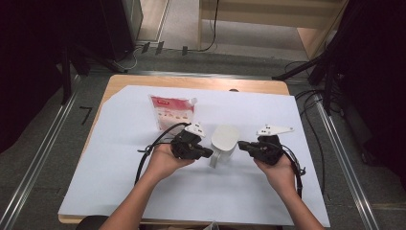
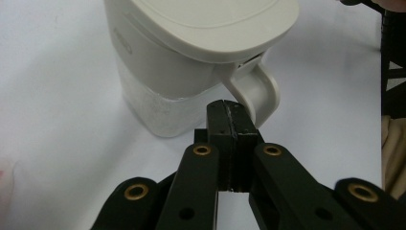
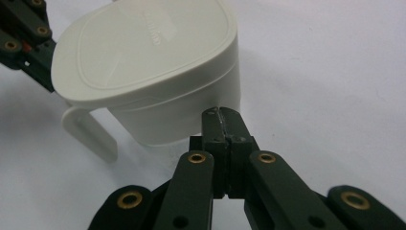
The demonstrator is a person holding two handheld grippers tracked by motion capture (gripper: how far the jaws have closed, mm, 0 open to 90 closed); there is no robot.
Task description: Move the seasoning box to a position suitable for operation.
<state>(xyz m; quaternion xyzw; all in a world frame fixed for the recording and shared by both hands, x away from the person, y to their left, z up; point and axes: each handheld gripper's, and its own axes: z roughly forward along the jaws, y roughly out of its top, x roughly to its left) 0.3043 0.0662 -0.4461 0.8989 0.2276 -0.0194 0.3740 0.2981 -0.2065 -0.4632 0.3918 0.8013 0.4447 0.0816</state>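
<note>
A white lidded container with a side handle (image 1: 223, 142) stands mid-table on the white sheet. My left gripper (image 1: 209, 152) sits just left of it, jaws shut with nothing between them; in the left gripper view its tips (image 2: 230, 108) are right by the container's handle (image 2: 258, 91). My right gripper (image 1: 241, 145) is just right of the container, also shut and empty; in the right gripper view its tips (image 3: 221, 115) almost touch the container's wall (image 3: 191, 110) below the lid (image 3: 143, 52). Whether either gripper touches the container I cannot tell.
A red and white pouch (image 1: 172, 111) lies behind the left gripper. The white sheet (image 1: 119, 182) covers most of the wooden table (image 1: 191, 82). Black cables (image 1: 146, 153) trail from both grippers. The left gripper's jaws (image 3: 26, 43) show beyond the container in the right gripper view.
</note>
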